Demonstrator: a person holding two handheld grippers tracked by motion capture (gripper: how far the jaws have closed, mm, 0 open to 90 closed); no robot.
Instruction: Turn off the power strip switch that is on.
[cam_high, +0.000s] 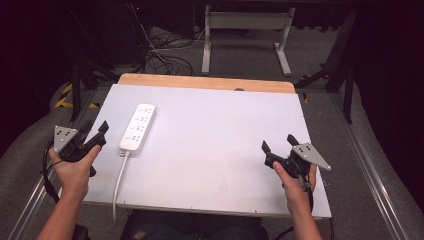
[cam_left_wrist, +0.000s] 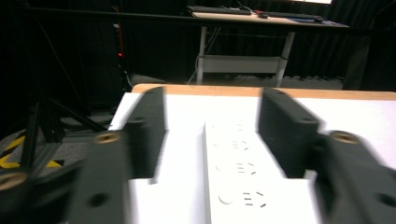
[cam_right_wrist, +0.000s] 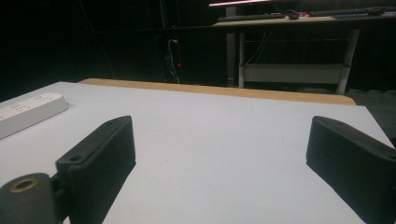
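The white power strip (cam_high: 137, 126) lies far-left on the table (cam_high: 215, 150), its cord crossing the near edge. Both the left gripper (cam_high: 95, 134) and right gripper (cam_high: 278, 144) gape empty; open board between them.

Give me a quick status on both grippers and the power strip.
Left gripper open, lined up on the power strip, not touching. Right gripper open, empty, over bare table. Nothing in the way.
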